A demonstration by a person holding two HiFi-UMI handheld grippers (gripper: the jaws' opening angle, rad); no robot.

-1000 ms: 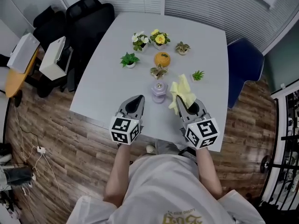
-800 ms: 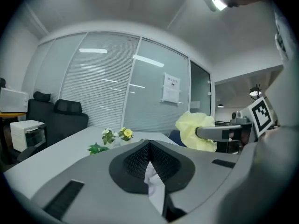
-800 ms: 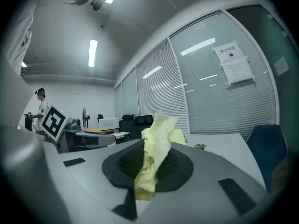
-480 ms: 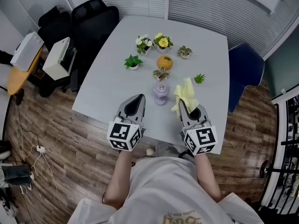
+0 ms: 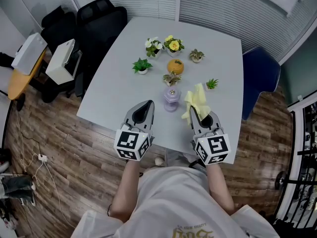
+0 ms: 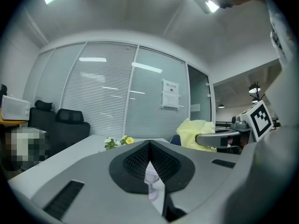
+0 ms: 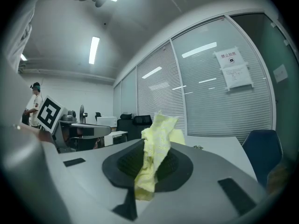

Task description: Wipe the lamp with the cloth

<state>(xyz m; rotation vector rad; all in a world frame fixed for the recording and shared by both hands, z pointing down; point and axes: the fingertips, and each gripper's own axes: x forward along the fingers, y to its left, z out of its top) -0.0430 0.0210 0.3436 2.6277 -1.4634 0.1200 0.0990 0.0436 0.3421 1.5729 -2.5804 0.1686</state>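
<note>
**Head view.** Small lilac plastic lamp [image 5: 171,98] stands on the pale grey bench [image 5: 111,90], between the two tools and apart from both. Wiping appears not begun. Right tool [image 5: 194,110] is clenched on a crumpled yellow cloth [image 5: 196,100], just beside the lamp. Left tool [image 5: 146,104] is closed and empty. Small variegated potted plant [image 5: 171,77] sits just behind the lamp, with a round orange pot [image 5: 172,65] beyond. Both would likely crowd a wipe of the far side.

**Left gripper view.** Jaws together, nothing held. Lamp [image 6: 152,183] shows ahead through the slit.

**Right gripper view.** Cloth [image 7: 154,157] is pinched between the pads, its free end standing up.
</note>
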